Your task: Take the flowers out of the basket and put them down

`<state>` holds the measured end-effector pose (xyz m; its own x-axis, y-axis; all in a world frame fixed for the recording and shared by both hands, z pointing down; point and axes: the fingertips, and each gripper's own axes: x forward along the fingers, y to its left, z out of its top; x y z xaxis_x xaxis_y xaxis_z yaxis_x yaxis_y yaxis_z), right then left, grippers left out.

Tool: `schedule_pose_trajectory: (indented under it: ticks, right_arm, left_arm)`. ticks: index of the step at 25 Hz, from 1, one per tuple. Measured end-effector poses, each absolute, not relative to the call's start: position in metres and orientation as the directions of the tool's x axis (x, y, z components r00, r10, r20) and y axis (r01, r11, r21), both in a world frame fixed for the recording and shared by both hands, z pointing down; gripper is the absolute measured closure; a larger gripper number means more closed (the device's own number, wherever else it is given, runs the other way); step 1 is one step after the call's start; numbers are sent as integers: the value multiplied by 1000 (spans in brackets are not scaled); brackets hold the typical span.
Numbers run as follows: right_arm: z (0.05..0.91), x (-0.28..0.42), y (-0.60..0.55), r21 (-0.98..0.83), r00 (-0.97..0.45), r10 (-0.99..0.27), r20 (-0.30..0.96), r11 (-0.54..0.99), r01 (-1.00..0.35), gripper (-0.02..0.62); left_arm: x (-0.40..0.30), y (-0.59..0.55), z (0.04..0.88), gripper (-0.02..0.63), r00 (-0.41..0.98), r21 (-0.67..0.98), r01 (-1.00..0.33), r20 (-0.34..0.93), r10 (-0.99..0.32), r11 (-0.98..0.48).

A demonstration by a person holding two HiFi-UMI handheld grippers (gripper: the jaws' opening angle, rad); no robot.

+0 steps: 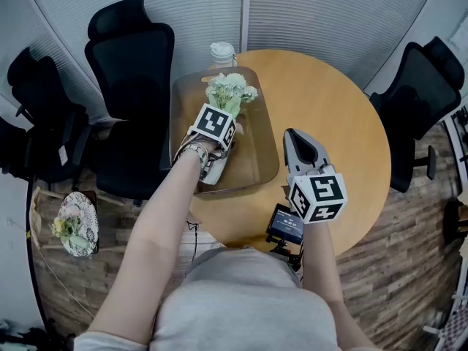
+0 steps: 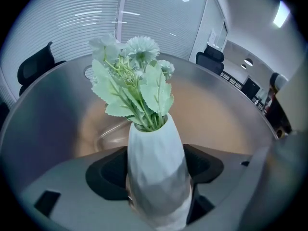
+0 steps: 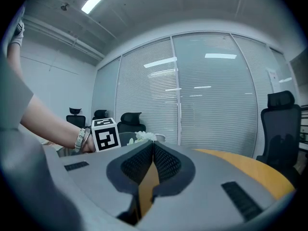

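Left hand-held gripper [image 2: 156,170]: pads pressed on both sides of white vase [image 2: 154,143], low on its body. Flowers [image 2: 134,81] upright in vase mouth, just beyond the jaws, over basket [image 1: 259,170].
Step in hand, as judged: lifting clear. Advised: straight rise until vase base passes basket wall; vase kept upright; firm hold on the smooth tapered body; then across to bare bench [image 1: 329,101].
Right hand-held gripper [image 1: 292,134]: jaws together, empty, over bench just right of basket.
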<state>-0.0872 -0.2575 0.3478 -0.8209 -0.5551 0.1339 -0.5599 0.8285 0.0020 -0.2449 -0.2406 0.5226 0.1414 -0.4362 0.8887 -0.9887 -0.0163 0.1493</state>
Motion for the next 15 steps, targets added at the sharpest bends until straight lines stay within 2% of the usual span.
schedule_pose_trajectory:
  ticks: [15]
  right_arm:
    - [330, -83, -241, 35, -825, -556, 102, 831, -555, 571]
  left_arm:
    - [-239, -253, 466, 252, 131, 134, -990, 790, -599, -39]
